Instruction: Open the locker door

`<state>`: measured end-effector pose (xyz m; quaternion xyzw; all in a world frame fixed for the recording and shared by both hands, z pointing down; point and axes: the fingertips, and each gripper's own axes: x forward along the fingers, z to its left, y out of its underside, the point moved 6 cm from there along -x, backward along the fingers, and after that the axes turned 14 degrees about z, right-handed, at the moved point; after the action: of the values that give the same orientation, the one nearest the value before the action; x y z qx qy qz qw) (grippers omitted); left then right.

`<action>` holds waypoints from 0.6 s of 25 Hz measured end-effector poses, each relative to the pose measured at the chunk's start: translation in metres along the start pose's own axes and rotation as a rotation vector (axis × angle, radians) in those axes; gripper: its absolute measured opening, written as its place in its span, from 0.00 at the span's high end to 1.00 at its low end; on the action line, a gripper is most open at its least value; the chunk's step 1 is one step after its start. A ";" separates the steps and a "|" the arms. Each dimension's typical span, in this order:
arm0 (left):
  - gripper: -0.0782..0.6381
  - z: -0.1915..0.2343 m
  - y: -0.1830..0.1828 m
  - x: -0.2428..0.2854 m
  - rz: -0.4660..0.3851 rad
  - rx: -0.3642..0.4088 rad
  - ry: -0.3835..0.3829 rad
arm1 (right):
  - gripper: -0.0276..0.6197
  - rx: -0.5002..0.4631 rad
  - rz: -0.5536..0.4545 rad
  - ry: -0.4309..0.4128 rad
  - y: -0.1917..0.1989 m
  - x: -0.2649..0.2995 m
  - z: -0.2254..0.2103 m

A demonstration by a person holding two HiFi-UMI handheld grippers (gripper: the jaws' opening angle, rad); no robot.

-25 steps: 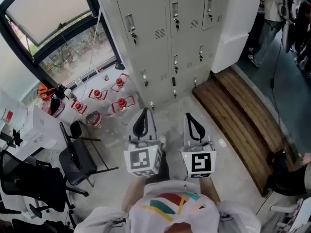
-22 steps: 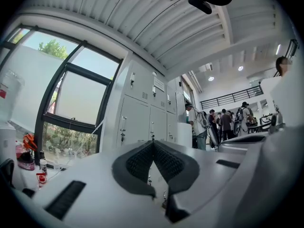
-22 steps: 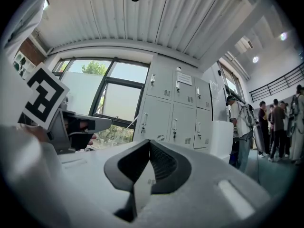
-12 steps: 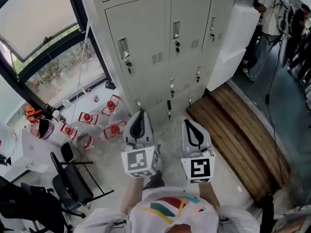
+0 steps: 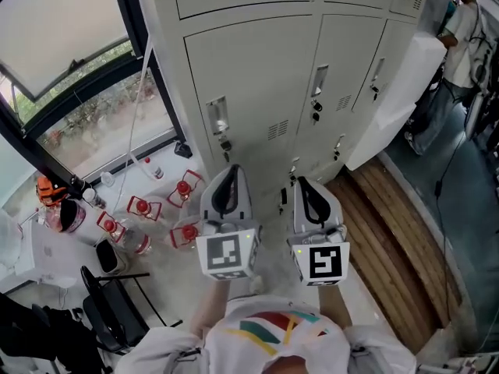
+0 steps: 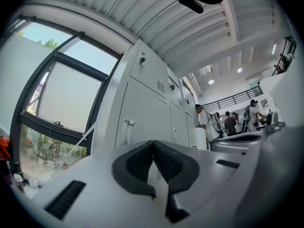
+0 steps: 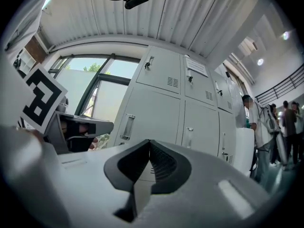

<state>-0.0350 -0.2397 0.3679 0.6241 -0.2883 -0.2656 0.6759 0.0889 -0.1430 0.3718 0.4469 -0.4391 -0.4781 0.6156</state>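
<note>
Two grippers, held side by side at chest height over the floor, each with a square-marker cube at its rear.

1. Left gripper (image 5: 227,179): jaws pressed together, ribbed pads meeting, nothing between them. It points at the lockers and touches none of them.
2. Right gripper (image 5: 306,185): likewise fully closed and empty, just beside the left one and clear of the lockers.
3. Red-capped bottles (image 5: 184,189): several on the floor to the left, below the window. They are not part of the job.
4. Wooden platform (image 5: 398,232): on the floor to the right, running along the foot of the lockers.
5. Locker door (image 5: 249,84): directly ahead of both grippers, shut, in a grey bank of like doors. The task does not settle which door is meant; this one lies nearest the left gripper.
   - Handling (judged): painted sheet metal, stiff, with a smooth face that gives closed jaws no purchase. It should swing lightly on its hinges once unlatched and is not fragile.
   - Hold point (judged): the recessed pull handle (image 5: 217,116) on the door's left side, where a jaw could hook behind its lip. The jaws must first open.
   - Small lock (image 5: 224,142) just below the handle. Whether it is locked cannot be told.
6. Neighbouring door (image 5: 343,61): to the right, also shut.
</note>
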 end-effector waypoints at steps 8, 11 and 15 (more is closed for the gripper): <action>0.87 0.012 -0.011 0.035 -0.002 0.005 -0.046 | 0.95 0.018 -0.057 -0.070 -0.015 0.049 -0.016; 0.87 0.013 -0.013 0.037 -0.009 0.004 -0.095 | 0.95 0.018 -0.085 -0.118 -0.020 0.060 -0.019; 0.87 0.010 -0.022 0.041 -0.012 -0.002 -0.142 | 0.95 0.010 -0.094 -0.172 -0.024 0.067 -0.029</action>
<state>-0.0137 -0.2773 0.3490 0.6049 -0.3315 -0.3135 0.6527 0.1223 -0.2087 0.3496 0.4274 -0.4714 -0.5410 0.5500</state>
